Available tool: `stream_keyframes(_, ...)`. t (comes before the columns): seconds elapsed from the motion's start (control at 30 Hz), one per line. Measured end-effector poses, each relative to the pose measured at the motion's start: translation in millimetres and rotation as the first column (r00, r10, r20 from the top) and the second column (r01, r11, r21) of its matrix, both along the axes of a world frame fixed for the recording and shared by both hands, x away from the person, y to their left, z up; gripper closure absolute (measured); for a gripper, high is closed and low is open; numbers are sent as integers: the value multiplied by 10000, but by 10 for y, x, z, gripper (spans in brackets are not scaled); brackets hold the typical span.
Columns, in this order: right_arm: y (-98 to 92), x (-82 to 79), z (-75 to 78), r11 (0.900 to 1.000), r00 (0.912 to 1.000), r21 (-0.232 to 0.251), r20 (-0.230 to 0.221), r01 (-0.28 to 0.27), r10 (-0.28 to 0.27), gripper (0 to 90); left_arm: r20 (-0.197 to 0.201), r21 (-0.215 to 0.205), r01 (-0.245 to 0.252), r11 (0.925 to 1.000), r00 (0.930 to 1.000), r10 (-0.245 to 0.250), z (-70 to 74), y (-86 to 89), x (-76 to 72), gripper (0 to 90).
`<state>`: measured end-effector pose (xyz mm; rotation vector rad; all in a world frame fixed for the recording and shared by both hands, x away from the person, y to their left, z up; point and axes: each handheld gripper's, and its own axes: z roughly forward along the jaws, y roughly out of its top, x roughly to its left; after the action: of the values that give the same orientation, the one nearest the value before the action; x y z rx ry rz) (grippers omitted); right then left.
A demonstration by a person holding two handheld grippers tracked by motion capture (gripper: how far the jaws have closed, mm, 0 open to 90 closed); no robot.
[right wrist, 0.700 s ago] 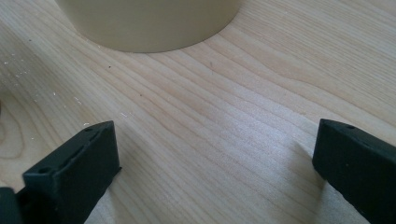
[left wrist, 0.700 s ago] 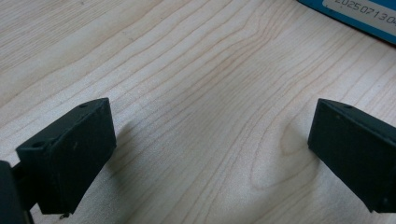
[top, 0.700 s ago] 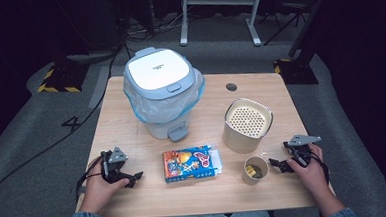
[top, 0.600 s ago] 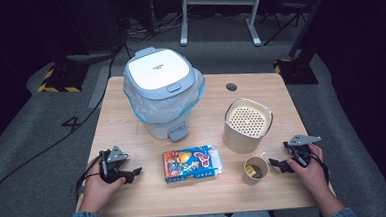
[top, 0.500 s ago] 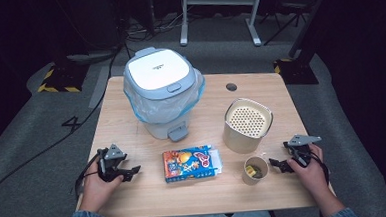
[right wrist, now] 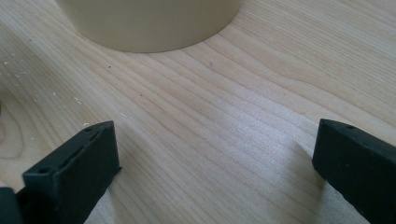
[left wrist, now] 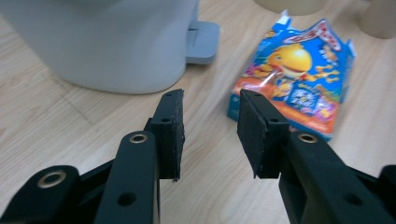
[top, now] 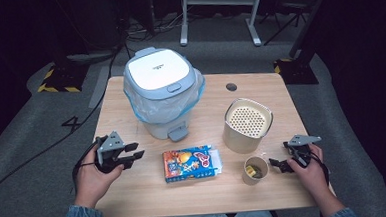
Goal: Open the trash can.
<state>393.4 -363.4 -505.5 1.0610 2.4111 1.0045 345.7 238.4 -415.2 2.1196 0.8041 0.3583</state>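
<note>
A blue and orange snack bag (top: 190,162) lies flat at the table's front middle. My left gripper (top: 136,157) is held in a hand left of it, pointing right toward the bag. In the left gripper view its jaws (left wrist: 210,135) stand partly apart with nothing between them, and the bag (left wrist: 299,70) lies just ahead to the right. My right gripper (top: 280,159) rests at the front right beside a small paper cup (top: 256,170). Its jaws (right wrist: 215,154) stand wide open over bare wood.
A white pedal bin (top: 160,90) with a blue liner stands at the back left, its pedal (left wrist: 203,42) facing me. A cream canister (top: 247,125) with a perforated top stands right of centre, its base (right wrist: 149,23) ahead of the right gripper. The wooden table (top: 210,195) has a cable hole (top: 231,86).
My left gripper has lifted and shifted a little away from the table's front edge. The right gripper has stayed where it was.
</note>
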Motion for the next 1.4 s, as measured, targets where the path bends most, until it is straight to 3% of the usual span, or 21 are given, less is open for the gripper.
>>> stream_keyframes(0.07, 0, 0, 0, 10000, 10000, 0, 2, -1, 1, 5, 601, -170, 249, 9995, 9979, -238, 66, -27, 28, 594)
stream_keyframes(0.1, 0, 0, 0, 10000, 10000, 1, -1, -2, 2, 5, 673, -427, 367, 9984, 9972, -338, 94, -40, 45, 583)
stream_keyframes(0.17, 0, 0, 0, 10000, 10000, 1, 1, -1, 1, 5, 476, -591, 516, 9969, 9977, -488, 168, -80, 79, 597)
stream_keyframes(0.23, 0, 0, 0, 10000, 10000, 2, 0, 1, -1, 5, 751, -514, 677, 9964, 9951, -638, 244, -116, 117, 582)
stream_keyframes(0.3, 0, 0, 0, 10000, 10000, 1, 1, -1, 1, 5, 733, -821, 848, 9930, 9942, -789, 320, -151, 153, 596)
stream_keyframes(0.4, 0, 0, 0, 10000, 10000, 0, 0, -2, 2, 5, 635, -1450, 1180, 9824, 9919, -1097, 428, -193, 207, 626)
stream_keyframes(0.5, 0, 0, 0, 10000, 10000, 1, 3, -1, 1, 5, 690, -1806, 1378, 9739, 9895, -1272, 527, -227, 258, 646)
stream_keyframes(0.87, 0, 0, 0, 10000, 10000, 4, 2, -2, 2, 5, 794, -2304, 2035, 9516, 9786, -1901, 917, -333, 400, 740)
stream_keyframes(1.07, 0, 0, 0, 10000, 10000, 5, 3, -3, 3, 5, 919, -2263, 2125, 9506, 9762, -1963, 1101, -425, 502, 784)
stream_keyframes(1.2, 0, 0, 0, 10000, 10000, 5, 2, -3, 3, 5, 1054, -2322, 1948, 9530, 9790, -1745, 1215, -468, 585, 814)
stream_keyframes(1.4, 0, 0, 0, 10000, 10000, 4, 6, -3, 3, 5, 1278, -2400, 1929, 9514, 9778, -1660, 1304, -506, 704, 864)
